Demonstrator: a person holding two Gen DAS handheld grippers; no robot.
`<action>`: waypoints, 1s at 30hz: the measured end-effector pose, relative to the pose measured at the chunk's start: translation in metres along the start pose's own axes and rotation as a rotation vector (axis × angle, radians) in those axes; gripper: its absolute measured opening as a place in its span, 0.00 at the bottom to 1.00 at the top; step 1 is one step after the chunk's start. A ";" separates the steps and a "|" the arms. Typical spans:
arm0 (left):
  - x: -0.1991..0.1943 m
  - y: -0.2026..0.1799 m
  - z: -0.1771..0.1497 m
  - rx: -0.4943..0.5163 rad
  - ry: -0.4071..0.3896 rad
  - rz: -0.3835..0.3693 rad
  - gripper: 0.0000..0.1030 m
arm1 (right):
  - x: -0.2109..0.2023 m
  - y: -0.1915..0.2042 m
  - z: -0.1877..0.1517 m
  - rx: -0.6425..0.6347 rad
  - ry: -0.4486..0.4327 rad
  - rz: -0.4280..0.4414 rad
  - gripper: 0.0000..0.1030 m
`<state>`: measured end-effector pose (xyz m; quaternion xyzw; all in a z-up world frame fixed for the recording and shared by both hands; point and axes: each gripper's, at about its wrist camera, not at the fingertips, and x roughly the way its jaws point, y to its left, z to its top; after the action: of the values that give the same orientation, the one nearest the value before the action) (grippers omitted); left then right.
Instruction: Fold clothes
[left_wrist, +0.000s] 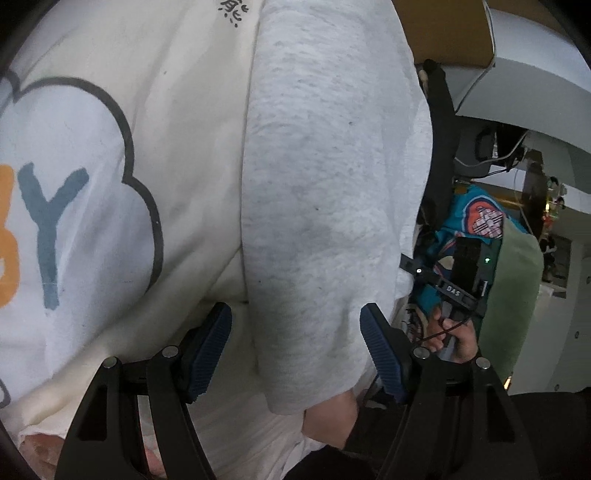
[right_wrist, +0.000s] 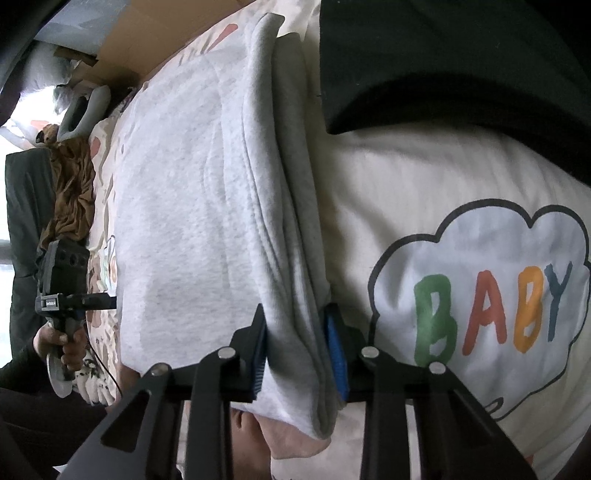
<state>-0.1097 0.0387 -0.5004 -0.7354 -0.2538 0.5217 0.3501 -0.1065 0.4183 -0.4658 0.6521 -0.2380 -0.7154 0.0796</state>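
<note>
Right gripper (right_wrist: 297, 354) pinches the folded grey garment (right_wrist: 192, 206); left gripper (left_wrist: 295, 350) gapes wide, its fold hiding underneath layers.

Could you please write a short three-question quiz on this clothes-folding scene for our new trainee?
1. True or false: the right gripper is shut on a fold of the grey sweatshirt.
2. Which word is printed in coloured letters on the cream sheet? A) BABY B) LOVE C) HOME
3. Fill in: the left gripper has its jaws ____, one on each side of the grey sweatshirt.

Key:
1. True; the blue pads press the bunched fabric from both sides.
2. A, inside a cloud outline.
3. Open; the fabric lies between the pads, not pinched.
</note>
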 end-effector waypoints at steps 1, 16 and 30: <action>0.001 0.003 0.000 -0.003 -0.003 -0.007 0.70 | 0.005 0.001 -0.013 0.002 -0.001 0.000 0.27; 0.012 0.006 0.000 0.019 -0.018 -0.060 0.38 | 0.007 0.007 -0.033 0.017 0.000 0.005 0.28; -0.023 -0.034 0.003 0.063 0.033 -0.064 0.21 | 0.001 0.026 -0.010 0.088 0.038 0.120 0.19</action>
<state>-0.1199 0.0439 -0.4610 -0.7239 -0.2550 0.5059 0.3938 -0.1020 0.3924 -0.4553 0.6530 -0.3062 -0.6857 0.0983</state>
